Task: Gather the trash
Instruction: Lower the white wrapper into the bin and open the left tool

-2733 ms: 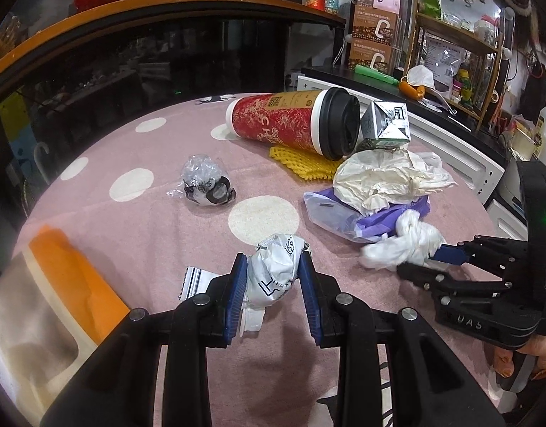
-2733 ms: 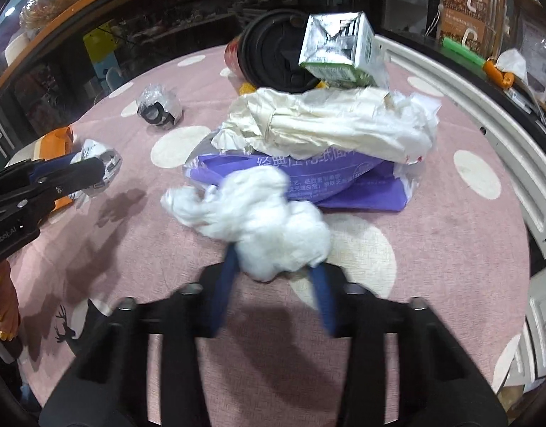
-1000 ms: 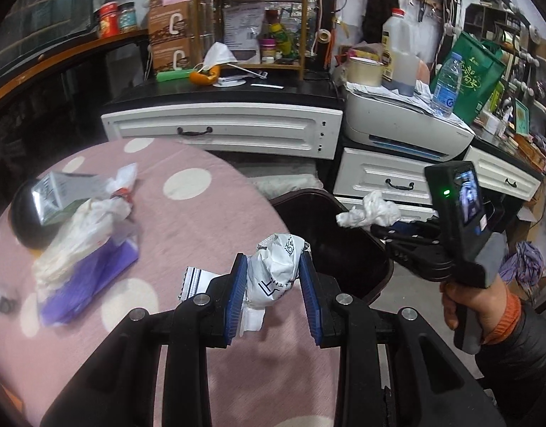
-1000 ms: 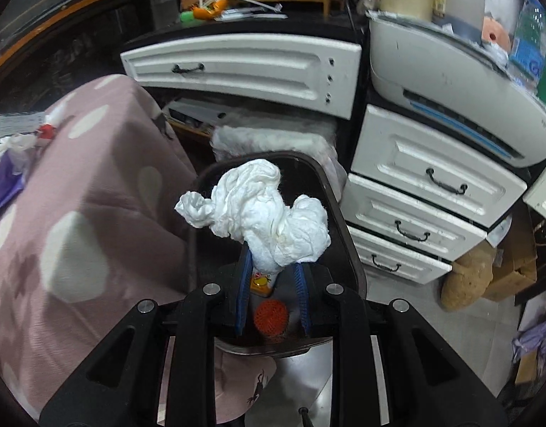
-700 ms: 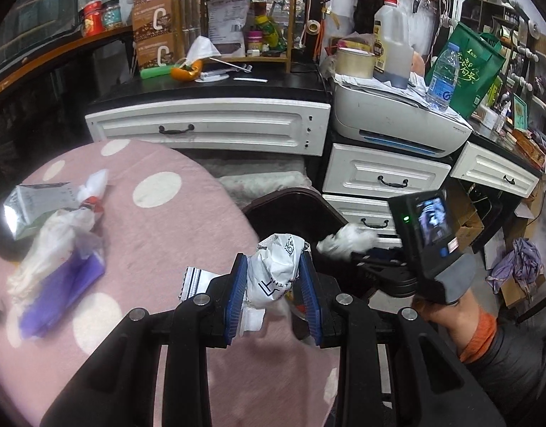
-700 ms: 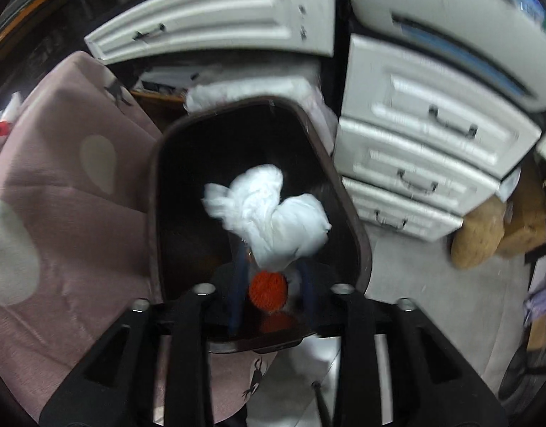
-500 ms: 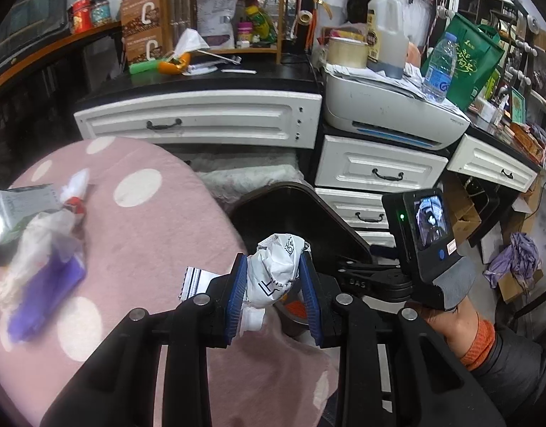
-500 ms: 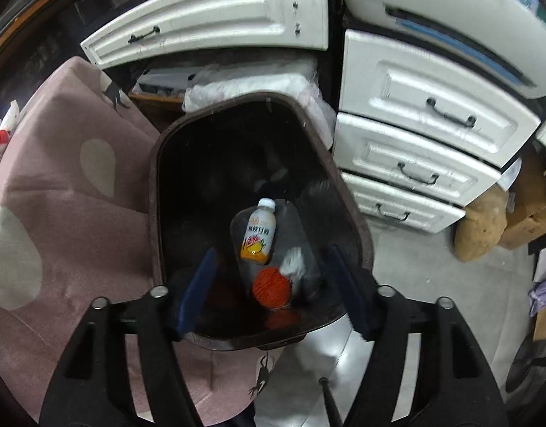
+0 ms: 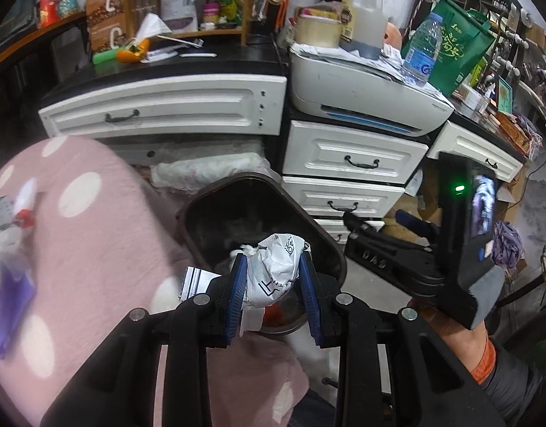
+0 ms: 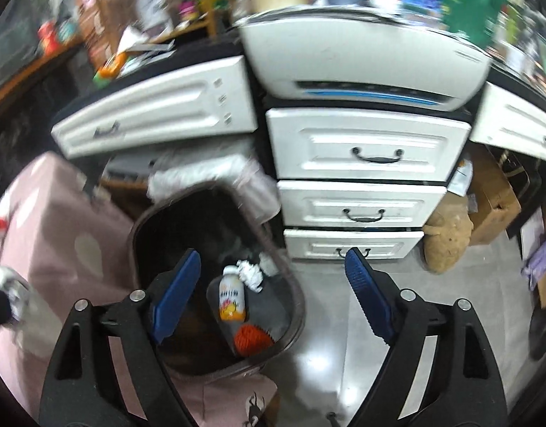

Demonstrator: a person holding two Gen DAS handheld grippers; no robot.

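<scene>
our left gripper [image 9: 273,281] grips the wrapper [image 9: 274,274]; we carry it over the bin [image 9: 216,210] before releasing. our right gripper [image 10: 273,293] is open, empty.

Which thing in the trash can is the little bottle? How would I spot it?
Find the white drawers, then the dark trash can on the floor before them. The little bottle lies inside, between crumpled white paper and an orange ball; only it has a white cap and orange-yellow label.
</scene>
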